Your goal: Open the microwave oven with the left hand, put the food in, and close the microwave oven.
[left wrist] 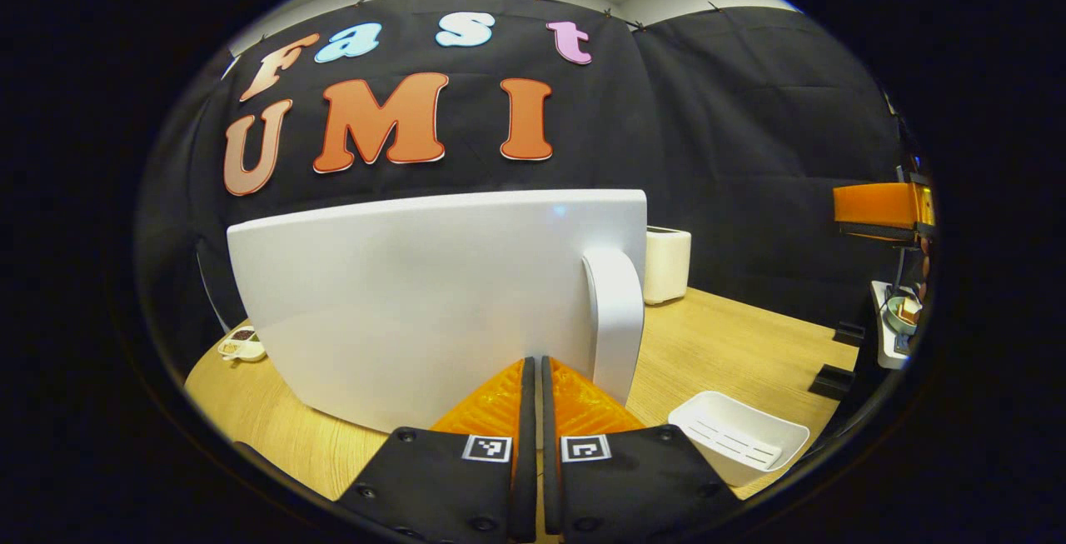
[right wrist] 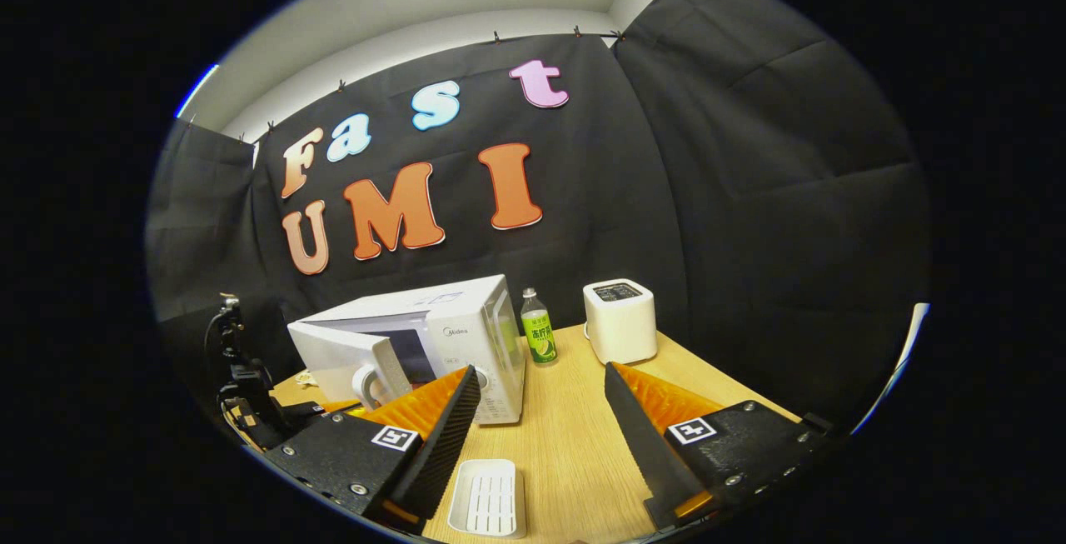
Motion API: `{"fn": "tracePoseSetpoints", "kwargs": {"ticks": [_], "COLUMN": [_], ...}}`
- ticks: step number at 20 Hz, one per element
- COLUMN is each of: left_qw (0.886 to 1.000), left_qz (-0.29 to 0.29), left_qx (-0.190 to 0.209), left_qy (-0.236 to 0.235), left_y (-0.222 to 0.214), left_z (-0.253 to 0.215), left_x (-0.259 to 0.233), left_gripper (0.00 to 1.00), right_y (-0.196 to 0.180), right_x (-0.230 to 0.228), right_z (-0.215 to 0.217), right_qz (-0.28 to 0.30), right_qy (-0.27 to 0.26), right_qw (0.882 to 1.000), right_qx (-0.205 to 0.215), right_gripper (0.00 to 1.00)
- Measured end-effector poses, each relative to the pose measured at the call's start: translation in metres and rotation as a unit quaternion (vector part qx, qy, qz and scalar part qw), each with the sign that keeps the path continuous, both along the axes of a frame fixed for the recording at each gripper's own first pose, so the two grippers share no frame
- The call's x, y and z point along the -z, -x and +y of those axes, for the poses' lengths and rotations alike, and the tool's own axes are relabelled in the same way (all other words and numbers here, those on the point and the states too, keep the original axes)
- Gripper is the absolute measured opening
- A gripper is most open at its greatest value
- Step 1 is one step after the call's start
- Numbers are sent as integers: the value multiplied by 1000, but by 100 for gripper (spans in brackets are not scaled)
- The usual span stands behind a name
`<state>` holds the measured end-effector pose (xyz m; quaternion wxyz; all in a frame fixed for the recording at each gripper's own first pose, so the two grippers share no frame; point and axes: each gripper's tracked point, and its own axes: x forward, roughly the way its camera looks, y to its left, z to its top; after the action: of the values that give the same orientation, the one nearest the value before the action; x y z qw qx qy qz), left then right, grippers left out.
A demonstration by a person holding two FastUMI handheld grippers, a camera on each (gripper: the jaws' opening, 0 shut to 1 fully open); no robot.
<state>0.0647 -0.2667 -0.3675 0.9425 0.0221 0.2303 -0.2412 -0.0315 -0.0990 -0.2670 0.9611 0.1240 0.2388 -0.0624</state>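
The white microwave stands on the wooden table with its door swung partly open. In the left gripper view the door's outer face is close in front, its white handle on the right. My left gripper is shut with nothing between its fingers, tips just left of the handle's foot near the door's lower edge. My right gripper hangs open and empty above the table, facing the microwave from some way off. A small bowl with something in it sits at the far right edge.
A white ribbed tray lies on the table near the front. A white toaster and a green-labelled bottle stand at the back. A small divided dish sits left of the door.
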Motion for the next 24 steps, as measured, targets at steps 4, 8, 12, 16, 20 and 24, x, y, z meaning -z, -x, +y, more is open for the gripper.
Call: {"fn": "tracePoseSetpoints", "kwargs": {"ticks": [4, 8, 12, 16, 20, 24], "left_qw": [1000, 999, 998, 996, 996, 996], "left_qz": [8, 21, 31, 34, 17, -43], "left_qx": [-20, -48, -62, -77, -75, -68], "left_qy": [-10, -16, -10, -22, -42, -28], "left_y": [-24, -50, -61, -68, -68, -61], "left_z": [-10, -17, -26, -25, -14, 8], "left_x": [14, 32, 39, 45, 32, -41], "left_gripper": [8, 8, 8, 8, 7, 24], "right_y": [-2, -6, -8, -10, -9, -16], "right_x": [0, 0, 0, -2, -8, -25], "right_z": [-2, -9, -16, -14, -7, 3], "right_qz": [-5, -11, -12, -12, -13, -24], "right_qy": [3, 20, 33, 34, 35, 47], "right_qw": [1000, 1000, 999, 999, 999, 998], "right_qx": [-8, -13, -12, -14, -19, -25], "right_gripper": [93, 93, 93, 94, 93, 93]}}
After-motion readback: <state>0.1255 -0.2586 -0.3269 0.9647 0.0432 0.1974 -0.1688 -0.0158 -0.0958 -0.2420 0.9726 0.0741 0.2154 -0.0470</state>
